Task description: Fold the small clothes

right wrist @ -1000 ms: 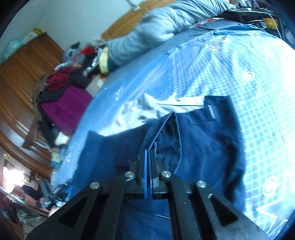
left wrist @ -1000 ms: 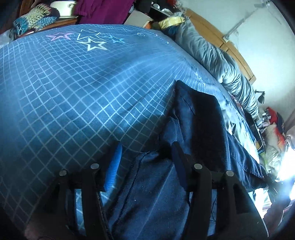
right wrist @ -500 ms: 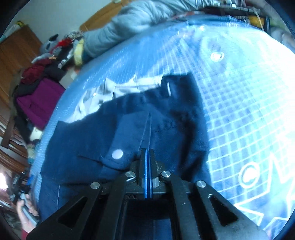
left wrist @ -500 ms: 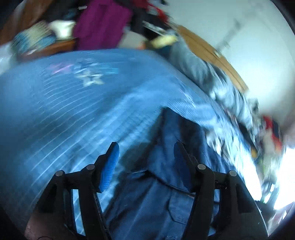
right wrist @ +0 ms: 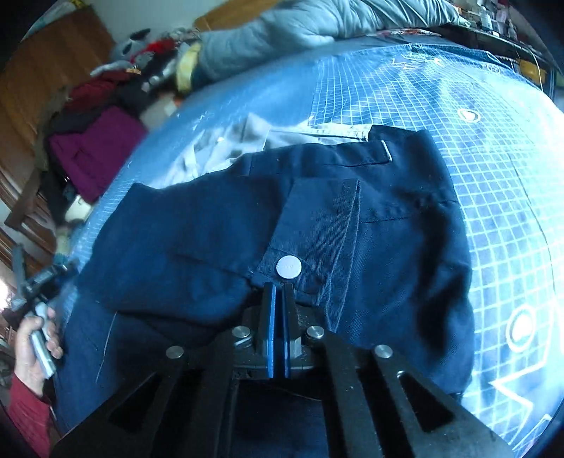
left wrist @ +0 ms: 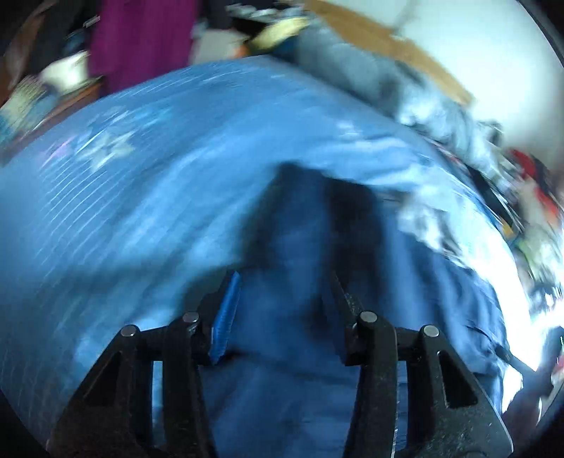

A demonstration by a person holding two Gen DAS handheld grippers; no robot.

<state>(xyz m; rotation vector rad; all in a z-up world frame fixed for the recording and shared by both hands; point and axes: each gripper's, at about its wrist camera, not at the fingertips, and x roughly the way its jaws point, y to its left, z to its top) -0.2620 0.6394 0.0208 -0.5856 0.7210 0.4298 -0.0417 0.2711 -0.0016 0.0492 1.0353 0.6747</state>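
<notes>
Dark navy shorts (right wrist: 225, 232) lie spread on the blue grid-patterned bedspread (right wrist: 500, 169), folded over, with a silver snap button (right wrist: 289, 266) on a pocket flap. My right gripper (right wrist: 278, 289) is shut on the shorts' cloth just below that button. In the blurred left wrist view the shorts (left wrist: 299, 239) lie ahead and under my left gripper (left wrist: 285, 282), which is open and empty above the cloth. The left gripper and the hand holding it show at the left edge of the right wrist view (right wrist: 35, 292).
A grey duvet (right wrist: 317, 24) lies along the headboard. A white garment (right wrist: 225, 148) lies beyond the shorts. A purple cloth (right wrist: 95, 151), a clothes pile and a wooden wardrobe (right wrist: 38, 74) stand past the bed's left side.
My right gripper has laid the shorts' held flap down flat, and the snap button shows. My left gripper has swung back and up quickly, still open; its view is blurred.
</notes>
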